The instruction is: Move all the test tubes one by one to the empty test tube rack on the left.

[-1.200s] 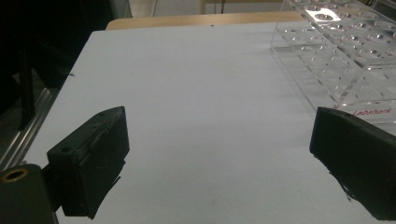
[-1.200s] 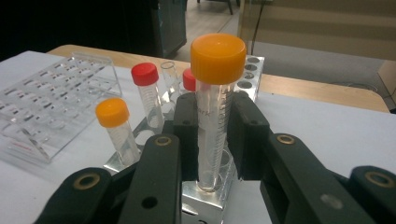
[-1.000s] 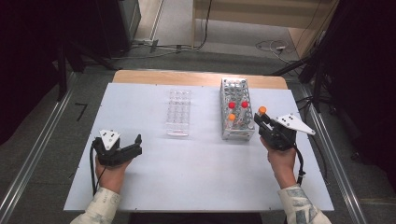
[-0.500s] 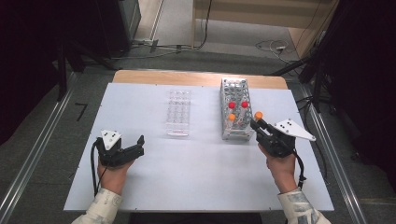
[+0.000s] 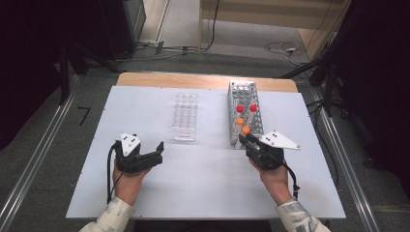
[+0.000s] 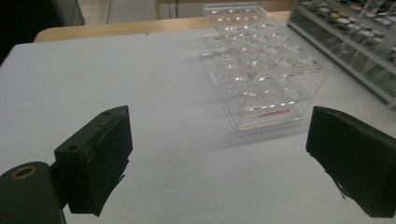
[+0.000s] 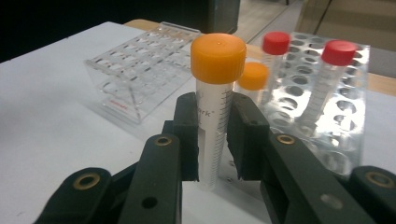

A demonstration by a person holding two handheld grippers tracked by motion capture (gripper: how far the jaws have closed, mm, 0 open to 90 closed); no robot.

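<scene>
While the right gripper (image 7: 212,140) pinches the orange-capped clear plastic graduated tube (image 7: 214,109) mid-barrel, just before the white perforated rack (image 7: 345,135), it looks light, stiff and slippery. Gripping below the cap seems safest; the left gripper (image 6: 219,163) hangs spread and empty.

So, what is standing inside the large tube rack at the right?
Inside the large rack stand two red-capped tubes and one orange-capped tube. The right gripper holds another orange-capped tube in front. The rack's walls cover the tubes' lower ends.

Both grippers (image 5: 159,151) (image 5: 245,138) black w/ brass-ringed screw holes, grey triangular top plates, black cables; person's sleeves (image 5: 109,218) pale, patterned.
</scene>
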